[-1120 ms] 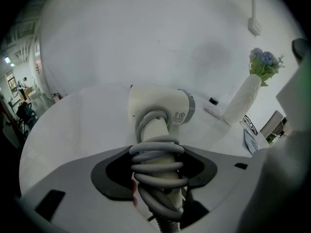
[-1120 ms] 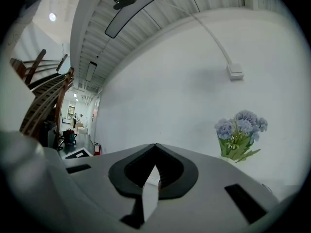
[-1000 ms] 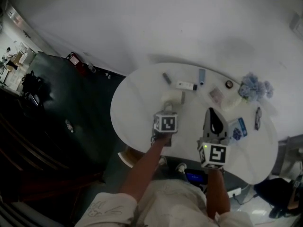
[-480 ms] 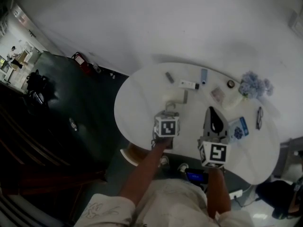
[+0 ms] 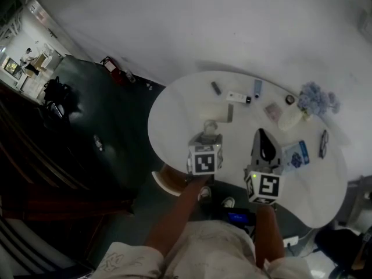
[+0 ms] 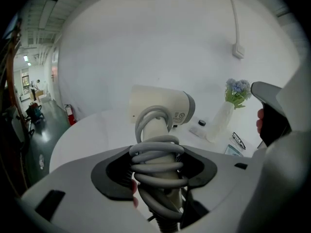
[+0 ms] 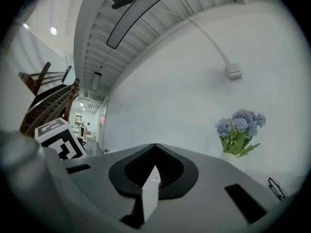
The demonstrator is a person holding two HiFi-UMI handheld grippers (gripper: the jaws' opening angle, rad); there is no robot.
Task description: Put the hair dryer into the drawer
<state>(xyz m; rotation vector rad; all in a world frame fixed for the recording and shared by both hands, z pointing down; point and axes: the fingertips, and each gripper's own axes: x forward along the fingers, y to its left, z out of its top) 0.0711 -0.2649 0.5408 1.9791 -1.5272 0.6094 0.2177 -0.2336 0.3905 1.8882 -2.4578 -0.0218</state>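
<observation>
The cream hair dryer point(image 6: 160, 106) has its grey cord wound round the handle, and my left gripper point(image 6: 158, 169) is shut on that handle. In the head view the hair dryer point(image 5: 209, 127) sits just ahead of the left gripper point(image 5: 208, 139), over the near left part of the white round table point(image 5: 174, 115). My right gripper point(image 5: 263, 137) hovers to the right of it with its black jaws together. In the right gripper view the right gripper point(image 7: 155, 152) is shut, with a thin white sliver low in the gap that I cannot identify. No drawer shows clearly.
At the table's back right stand a vase of blue flowers point(image 5: 317, 100), glasses point(image 5: 324, 144) and a blue packet point(image 5: 296, 154). A white tube point(image 5: 238, 97) and small bottles lie at the back. A tan stool point(image 5: 165, 183) sits under the near left edge.
The head view has swung, so the table sits more to the right. The left gripper keeps its hold on the hair dryer and is slightly closer to the table's near edge.
</observation>
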